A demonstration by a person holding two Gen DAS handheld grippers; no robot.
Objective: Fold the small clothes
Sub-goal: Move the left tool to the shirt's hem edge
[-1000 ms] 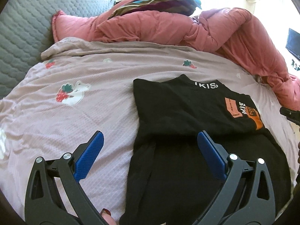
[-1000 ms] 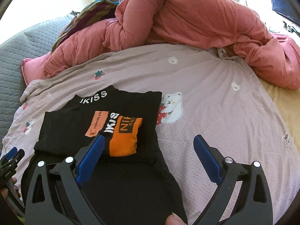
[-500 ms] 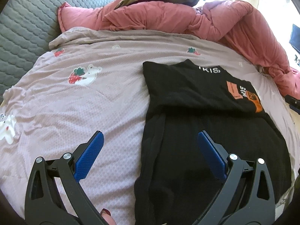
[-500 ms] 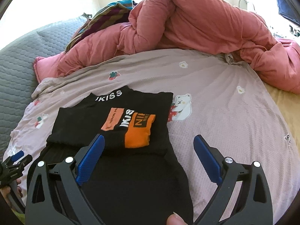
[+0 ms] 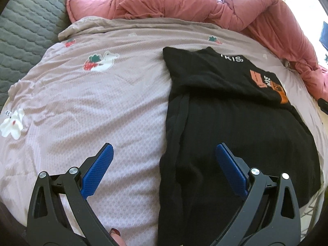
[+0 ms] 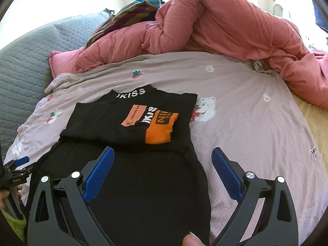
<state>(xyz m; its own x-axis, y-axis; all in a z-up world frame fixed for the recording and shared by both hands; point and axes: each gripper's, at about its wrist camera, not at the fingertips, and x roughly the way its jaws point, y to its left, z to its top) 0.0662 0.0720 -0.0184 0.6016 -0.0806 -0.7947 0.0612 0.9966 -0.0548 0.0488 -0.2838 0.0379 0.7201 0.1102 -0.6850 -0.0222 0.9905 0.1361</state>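
Observation:
A black shirt (image 5: pixel 235 127) with an orange and white print lies flat on the pink bedsheet (image 5: pixel 92 102), its sleeves folded in over the chest. It also shows in the right wrist view (image 6: pixel 127 174). My left gripper (image 5: pixel 164 160) is open and empty above the shirt's lower left edge. My right gripper (image 6: pixel 162 164) is open and empty above the shirt's lower right part. The left gripper also shows at the left edge of the right wrist view (image 6: pixel 18 168).
A rumpled pink duvet (image 6: pixel 225 28) lies across the far side of the bed, with a striped cloth (image 6: pixel 131 14) behind it. A grey quilted headboard (image 5: pixel 24 24) is at the left. The sheet (image 6: pixel 256 123) extends right of the shirt.
Both grippers have drawn back toward the shirt's lower hem, so more of the shirt and bed shows. Both stay open.

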